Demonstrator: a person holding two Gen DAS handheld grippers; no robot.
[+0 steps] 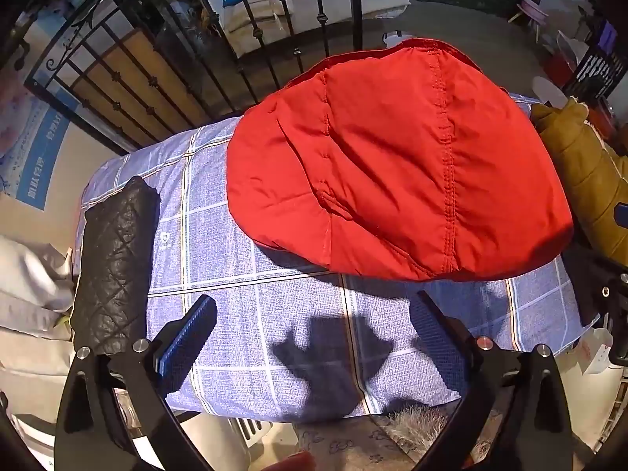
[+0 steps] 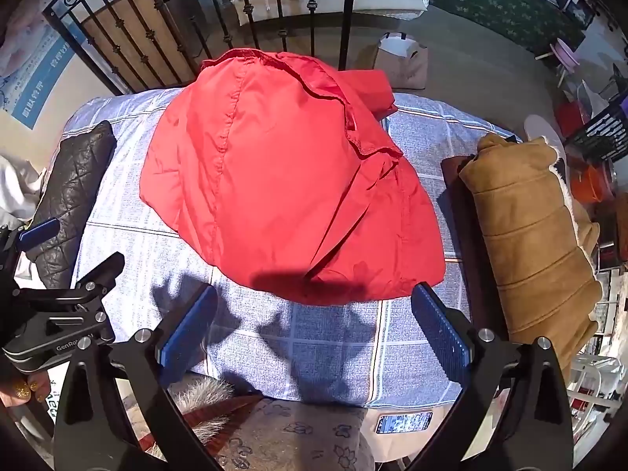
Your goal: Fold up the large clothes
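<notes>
A large red padded jacket (image 1: 396,172) lies in a mound on the blue checked sheet (image 1: 274,314) of the table; it also shows in the right wrist view (image 2: 282,180), its collar at the far side. My left gripper (image 1: 314,314) is open and empty, hovering over bare sheet just short of the jacket's near hem. My right gripper (image 2: 314,306) is open and empty at the jacket's near edge. The left gripper body (image 2: 59,314) shows at the left of the right wrist view.
A folded black quilted jacket (image 1: 114,263) lies along the table's left edge. A folded tan suede coat (image 2: 533,243) lies on the right. A black iron railing (image 1: 165,70) stands behind the table. A fur-trimmed garment (image 2: 204,400) and a phone (image 2: 404,422) lie near the front edge.
</notes>
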